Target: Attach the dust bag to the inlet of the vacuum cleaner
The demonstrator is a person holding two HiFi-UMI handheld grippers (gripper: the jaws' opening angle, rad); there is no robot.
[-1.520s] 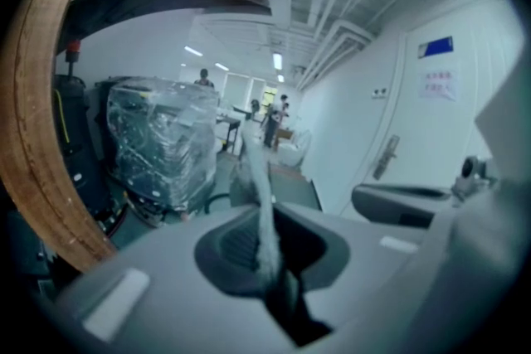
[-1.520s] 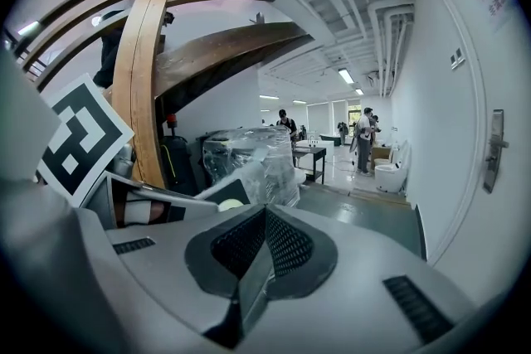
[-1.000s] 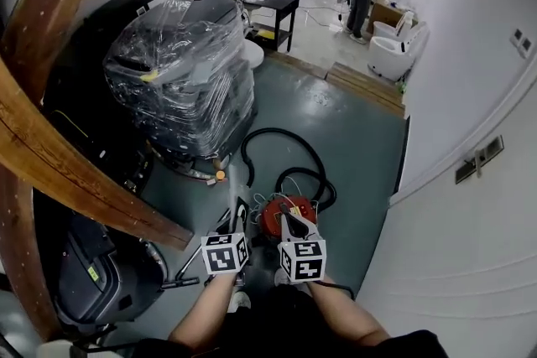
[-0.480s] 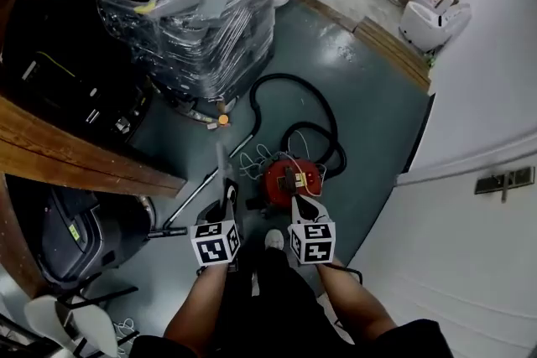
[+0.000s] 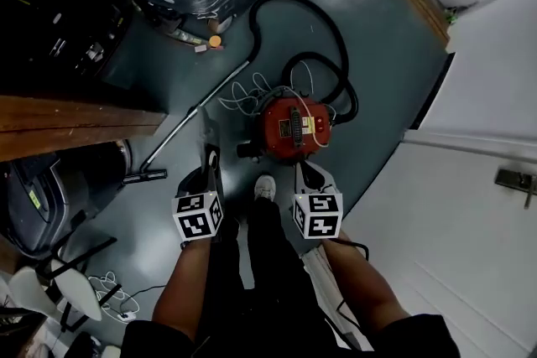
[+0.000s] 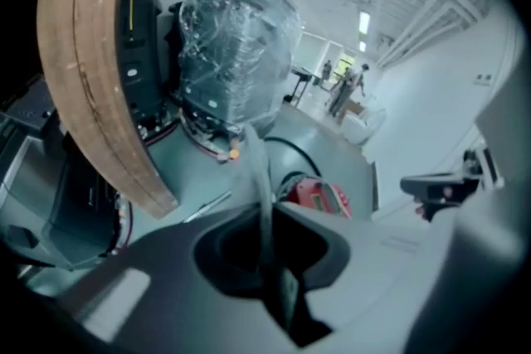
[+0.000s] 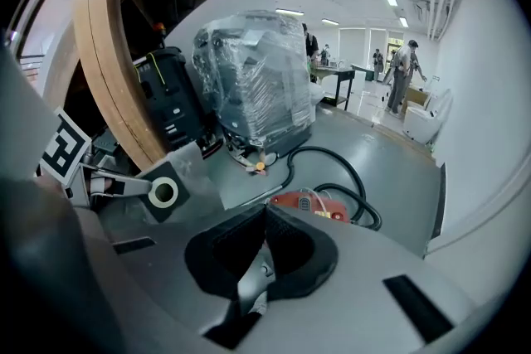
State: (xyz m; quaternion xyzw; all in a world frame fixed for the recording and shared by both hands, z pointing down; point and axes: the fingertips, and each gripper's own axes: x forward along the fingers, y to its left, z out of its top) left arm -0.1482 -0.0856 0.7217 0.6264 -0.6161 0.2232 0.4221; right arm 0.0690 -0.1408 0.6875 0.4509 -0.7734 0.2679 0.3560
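Head view: left gripper (image 5: 211,153) clamped on dust bag (image 7: 170,182); right gripper (image 5: 304,173) closed, empty. Vacuum (image 5: 289,128) on floor at 12 o'clock, near both. Inlet not made out. Advice: line up bag's collar hole squarely with inlet, open right jaws to steady vacuum.

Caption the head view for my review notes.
Dust bag clamped in the left gripper, right gripper shut, red vacuum cleaner just ahead.

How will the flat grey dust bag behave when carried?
Probably light: the left gripper alone holds the flat grey dust bag near its ringed collar. Likely fairly stiff there, since it stands out flat without drooping.
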